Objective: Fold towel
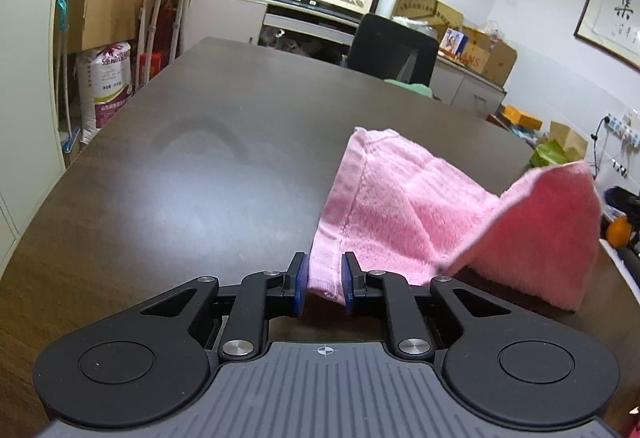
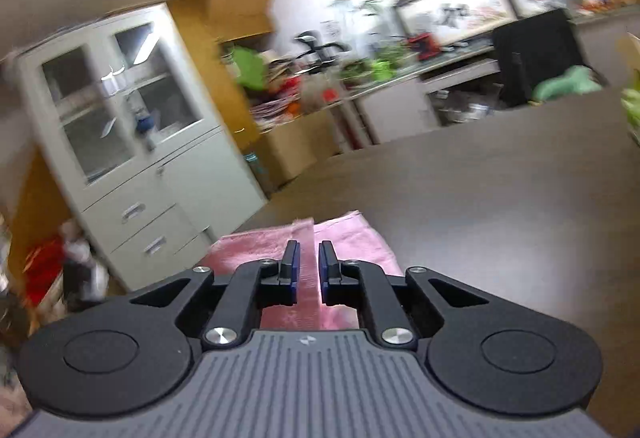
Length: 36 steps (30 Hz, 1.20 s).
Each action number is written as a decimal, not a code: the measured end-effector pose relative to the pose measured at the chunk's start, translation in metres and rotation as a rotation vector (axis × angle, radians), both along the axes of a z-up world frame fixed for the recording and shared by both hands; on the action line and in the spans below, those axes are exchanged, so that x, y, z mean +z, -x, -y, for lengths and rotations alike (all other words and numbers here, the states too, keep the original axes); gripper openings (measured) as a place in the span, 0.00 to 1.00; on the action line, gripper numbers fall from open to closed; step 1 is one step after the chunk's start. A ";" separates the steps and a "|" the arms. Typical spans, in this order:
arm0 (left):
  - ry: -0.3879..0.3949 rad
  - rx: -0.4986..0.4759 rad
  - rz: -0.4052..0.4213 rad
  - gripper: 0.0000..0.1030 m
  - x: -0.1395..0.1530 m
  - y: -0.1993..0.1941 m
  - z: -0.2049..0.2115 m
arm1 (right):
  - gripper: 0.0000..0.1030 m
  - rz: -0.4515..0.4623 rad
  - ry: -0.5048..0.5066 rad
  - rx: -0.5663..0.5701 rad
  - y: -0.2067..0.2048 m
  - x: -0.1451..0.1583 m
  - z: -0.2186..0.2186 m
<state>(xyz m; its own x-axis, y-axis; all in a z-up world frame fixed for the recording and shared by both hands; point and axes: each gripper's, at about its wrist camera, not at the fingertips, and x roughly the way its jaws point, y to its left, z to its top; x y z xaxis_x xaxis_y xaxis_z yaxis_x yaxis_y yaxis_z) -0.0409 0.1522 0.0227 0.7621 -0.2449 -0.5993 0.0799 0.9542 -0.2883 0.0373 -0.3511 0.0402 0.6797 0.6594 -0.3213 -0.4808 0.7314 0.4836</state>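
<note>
Pink terry towel (image 1: 400, 205) – soft, light, floppy – lies partly folded on the dark table (image 1: 200, 157), one flap raised. The left gripper (image 1: 325, 284) fingers pinch its hemmed corner; the right gripper (image 2: 308, 272) fingers straddle a hem strip – grip unclear. Hemmed corners hold best.

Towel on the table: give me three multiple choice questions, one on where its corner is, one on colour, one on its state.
1. The towel has its near corner: A on the chair; B between the left gripper fingers; C on the floor.
2. The towel is: A pink; B green; C white.
3. Its right part is: A flat; B rolled; C raised in a peak.
Answers: B, the hem lies between the blue pads; A, it is pink all over; C, it stands up off the table.
</note>
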 end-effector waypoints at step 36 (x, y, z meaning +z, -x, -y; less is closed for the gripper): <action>-0.302 -0.107 -0.005 0.37 -0.002 0.007 0.035 | 0.17 0.164 0.200 0.355 0.131 -0.016 -0.074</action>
<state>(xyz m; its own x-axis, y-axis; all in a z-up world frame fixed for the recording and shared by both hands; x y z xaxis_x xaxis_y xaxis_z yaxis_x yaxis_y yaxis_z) -0.0480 0.1173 0.0202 0.7388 -0.1338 -0.6605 0.1839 0.9829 0.0066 -0.0936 -0.2773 0.0240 0.4745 0.7970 -0.3736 -0.7780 0.5783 0.2455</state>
